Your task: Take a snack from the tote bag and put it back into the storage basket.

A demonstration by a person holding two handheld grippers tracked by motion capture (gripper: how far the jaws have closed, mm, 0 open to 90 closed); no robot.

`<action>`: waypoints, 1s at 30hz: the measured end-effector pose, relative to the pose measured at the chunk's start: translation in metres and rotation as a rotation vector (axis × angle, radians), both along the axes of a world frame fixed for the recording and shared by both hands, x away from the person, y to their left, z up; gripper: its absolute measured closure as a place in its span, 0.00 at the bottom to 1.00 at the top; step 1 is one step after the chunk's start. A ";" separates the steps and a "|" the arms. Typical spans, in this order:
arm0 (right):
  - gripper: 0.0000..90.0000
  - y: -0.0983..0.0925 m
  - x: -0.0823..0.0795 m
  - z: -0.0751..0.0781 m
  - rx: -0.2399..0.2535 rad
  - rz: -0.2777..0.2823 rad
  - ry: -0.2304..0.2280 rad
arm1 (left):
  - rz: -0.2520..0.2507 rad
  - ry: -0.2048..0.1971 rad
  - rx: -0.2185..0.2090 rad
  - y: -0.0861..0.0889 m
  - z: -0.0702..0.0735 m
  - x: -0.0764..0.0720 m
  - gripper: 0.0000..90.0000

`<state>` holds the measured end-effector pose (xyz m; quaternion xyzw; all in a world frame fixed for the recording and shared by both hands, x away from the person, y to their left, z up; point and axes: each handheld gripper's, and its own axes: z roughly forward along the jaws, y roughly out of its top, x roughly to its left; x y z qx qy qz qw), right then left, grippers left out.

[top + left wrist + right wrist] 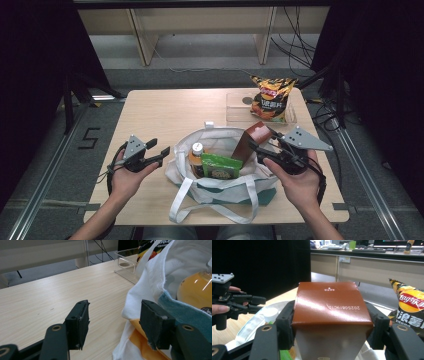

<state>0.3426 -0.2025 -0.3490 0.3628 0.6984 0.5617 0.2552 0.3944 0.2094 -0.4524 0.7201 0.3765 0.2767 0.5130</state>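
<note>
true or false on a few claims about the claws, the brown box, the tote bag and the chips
1. The right claw grips the brown box. True.
2. The left claw holds the bag's handle. False: it is open with nothing between its jaws, beside the white tote bag.
3. The chip bag lies inside the tote. False: it stands in the clear tray at the table's far right.
4. An orange drink bottle sits in the tote. True.
5. The green packet lies on the floor. False: it is in the tote.
</note>
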 end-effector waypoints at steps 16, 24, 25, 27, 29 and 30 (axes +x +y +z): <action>0.43 -0.009 -0.001 0.013 0.022 -0.016 -0.032 | 0.002 0.002 0.000 0.000 0.000 0.000 0.45; 0.43 -0.012 -0.002 0.019 0.046 -0.019 -0.045 | 0.001 0.001 0.001 0.000 0.000 0.000 0.45; 0.43 -0.014 -0.002 0.020 0.038 -0.026 -0.056 | 0.002 0.001 -0.001 0.000 0.000 0.000 0.45; 0.43 -0.014 -0.002 0.021 0.048 -0.026 -0.052 | 0.003 0.002 0.000 0.000 0.000 0.000 0.45; 0.43 -0.014 -0.003 0.023 0.057 -0.030 -0.044 | 0.001 -0.001 0.004 0.001 0.000 0.000 0.45; 0.43 -0.015 -0.003 0.023 0.055 -0.026 -0.055 | 0.001 0.000 0.003 0.000 0.000 0.000 0.45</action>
